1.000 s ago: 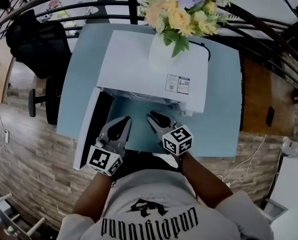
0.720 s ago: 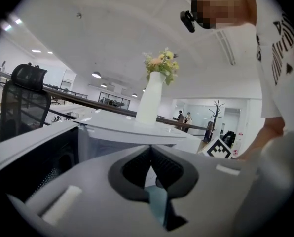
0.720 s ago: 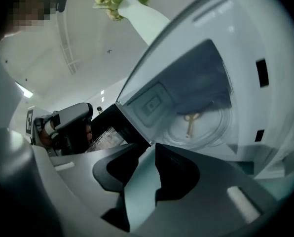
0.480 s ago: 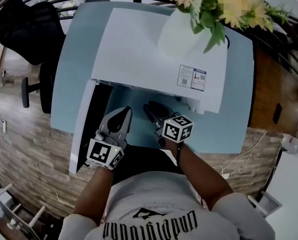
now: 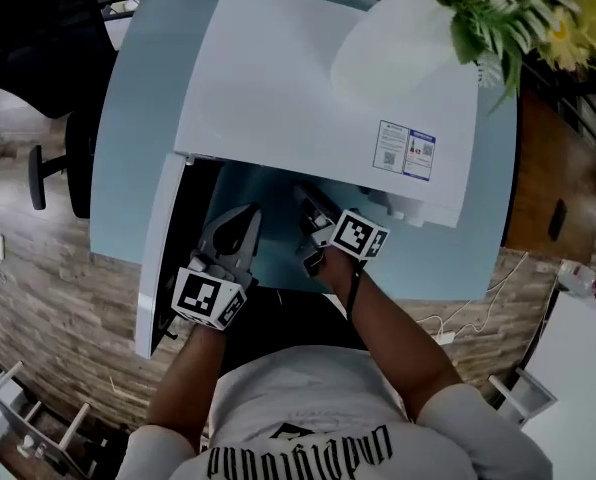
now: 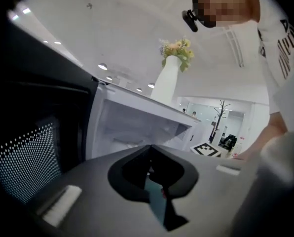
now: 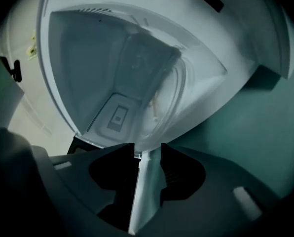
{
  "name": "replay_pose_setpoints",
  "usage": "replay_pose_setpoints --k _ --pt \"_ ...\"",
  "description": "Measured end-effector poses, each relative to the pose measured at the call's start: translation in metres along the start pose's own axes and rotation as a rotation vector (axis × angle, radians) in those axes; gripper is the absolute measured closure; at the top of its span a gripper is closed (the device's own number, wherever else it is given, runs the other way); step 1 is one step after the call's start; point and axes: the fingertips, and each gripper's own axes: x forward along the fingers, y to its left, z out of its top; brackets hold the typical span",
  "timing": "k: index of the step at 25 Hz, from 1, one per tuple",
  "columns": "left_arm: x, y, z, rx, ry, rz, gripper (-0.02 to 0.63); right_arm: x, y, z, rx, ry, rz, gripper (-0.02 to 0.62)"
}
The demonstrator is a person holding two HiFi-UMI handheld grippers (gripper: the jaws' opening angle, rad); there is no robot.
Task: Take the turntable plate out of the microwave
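Note:
The white microwave (image 5: 308, 98) stands on a light blue table (image 5: 128, 148) with its door (image 5: 161, 258) swung open to the left. The glass turntable plate (image 7: 164, 95) lies inside the cavity and shows only in the right gripper view, which is rolled sideways. My right gripper (image 5: 313, 218) is at the cavity mouth. Its jaws (image 7: 147, 147) are opening, with nothing gripped between them; the microwave's front edge shows through the gap. My left gripper (image 5: 244, 220) hovers beside it in front of the opening, its jaws (image 6: 150, 147) shut and empty.
A white vase (image 5: 408, 48) of flowers stands on top of the microwave at the back right. The dark mesh door (image 6: 23, 162) fills the left of the left gripper view. A black office chair (image 5: 48, 28) stands beyond the table's left edge.
Both grippers have sunk toward the microwave's opening. The right gripper has rolled onto its side and its jaws have spread. The left gripper stays shut.

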Motion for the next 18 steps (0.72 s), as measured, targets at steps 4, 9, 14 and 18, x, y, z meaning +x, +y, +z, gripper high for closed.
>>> replay_pose_setpoints --k 4,9,14,18 --pt "0.000 0.004 -0.005 -0.019 0.002 0.001 0.557 0.006 -0.006 0.006 0.130 -0.063 -0.002 0.446" --pt "-0.002 0.007 -0.012 -0.043 0.007 -0.002 0.555 0.010 -0.015 0.008 0.242 -0.112 -0.042 0.448" --pt "-0.005 0.010 -0.023 -0.060 0.026 -0.007 0.555 0.014 -0.021 0.013 0.289 -0.149 -0.060 0.459" --pt "-0.008 0.015 -0.026 -0.075 0.034 0.004 0.555 0.012 -0.015 0.012 0.249 -0.155 -0.044 0.503"
